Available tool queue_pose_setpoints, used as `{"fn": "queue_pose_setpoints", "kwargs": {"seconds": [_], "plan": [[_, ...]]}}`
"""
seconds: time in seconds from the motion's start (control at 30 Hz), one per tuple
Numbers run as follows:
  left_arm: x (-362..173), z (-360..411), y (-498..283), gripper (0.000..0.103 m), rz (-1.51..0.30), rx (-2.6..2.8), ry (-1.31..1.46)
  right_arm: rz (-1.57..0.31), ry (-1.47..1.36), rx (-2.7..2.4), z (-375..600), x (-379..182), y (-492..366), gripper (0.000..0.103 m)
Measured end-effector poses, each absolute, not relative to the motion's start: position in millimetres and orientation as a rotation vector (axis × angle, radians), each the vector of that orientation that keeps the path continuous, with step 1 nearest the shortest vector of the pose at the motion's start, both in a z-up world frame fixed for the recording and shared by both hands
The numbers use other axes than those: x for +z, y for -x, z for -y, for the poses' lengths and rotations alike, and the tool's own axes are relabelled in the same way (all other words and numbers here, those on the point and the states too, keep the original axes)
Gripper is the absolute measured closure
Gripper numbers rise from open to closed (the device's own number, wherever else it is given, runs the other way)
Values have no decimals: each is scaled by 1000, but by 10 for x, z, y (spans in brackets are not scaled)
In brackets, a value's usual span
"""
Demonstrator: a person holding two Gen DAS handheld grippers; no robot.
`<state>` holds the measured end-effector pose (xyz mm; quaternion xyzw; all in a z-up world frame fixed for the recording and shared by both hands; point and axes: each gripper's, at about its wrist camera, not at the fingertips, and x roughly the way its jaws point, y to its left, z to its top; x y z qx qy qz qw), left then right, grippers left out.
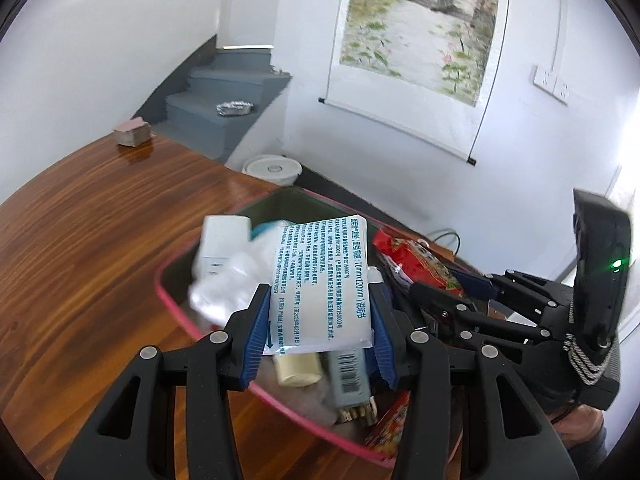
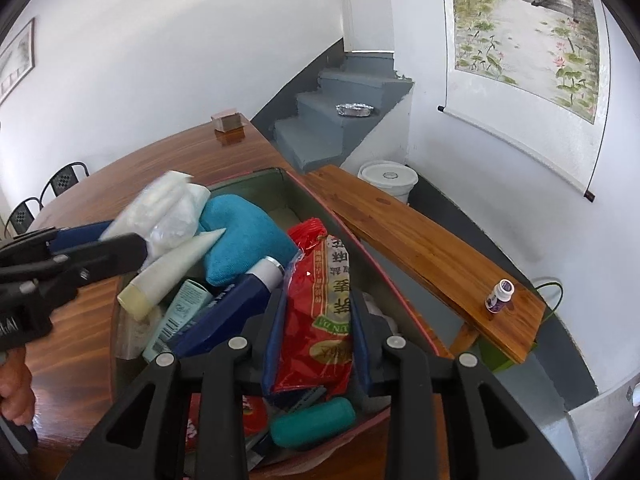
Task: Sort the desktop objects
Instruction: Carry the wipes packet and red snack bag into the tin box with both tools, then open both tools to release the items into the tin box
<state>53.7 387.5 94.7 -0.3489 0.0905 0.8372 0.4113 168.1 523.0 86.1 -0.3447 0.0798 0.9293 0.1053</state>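
A pink-rimmed bin (image 1: 162,280) full of toiletries and packets stands on the wooden table (image 1: 88,248). My left gripper (image 1: 320,292) is shut on a white sachet (image 1: 320,276) printed with blue text, held above the bin. The right wrist view shows that left gripper (image 2: 128,238) at the left edge with the white sachet (image 2: 160,208). My right gripper (image 2: 319,296) is shut on a red snack packet (image 2: 320,300) over the bin (image 2: 256,190). Seen from the left wrist, the right gripper (image 1: 460,288) reaches in from the right with the red packet (image 1: 416,260).
Inside the bin lie a teal cloth (image 2: 244,236), a cream tube (image 2: 172,268), a dark blue bottle (image 2: 236,304) and a teal case (image 2: 312,422). A wooden bench (image 2: 420,240) with a small bottle (image 2: 498,296) stands right of the table. A card stack (image 1: 132,132) sits at the far corner.
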Motion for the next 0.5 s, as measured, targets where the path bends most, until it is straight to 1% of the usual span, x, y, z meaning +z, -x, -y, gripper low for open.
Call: {"fn": "queue_pose_setpoints", "kwargs": {"seconds": [0.23, 0.3, 0.43, 0.47, 0.5], "plan": [[835, -4120, -578, 52, -258, 2052, 900, -233, 1022, 2748, -5248, 832, -1669, 67], [822, -4150, -582, 46, -272, 2038, 912, -256, 1015, 2751, -5276, 835, -1684, 67], [854, -4112, -610, 44, -249, 2012, 919, -321, 983, 2742, -5341, 865, -1751, 67], [884, -4081, -624, 44, -238, 2013, 909, -336, 967, 2748, -5344, 887, -1781, 65], [931, -4038, -649, 41, -228, 2015, 892, -351, 948, 2759, -5342, 923, -1824, 62]]}}
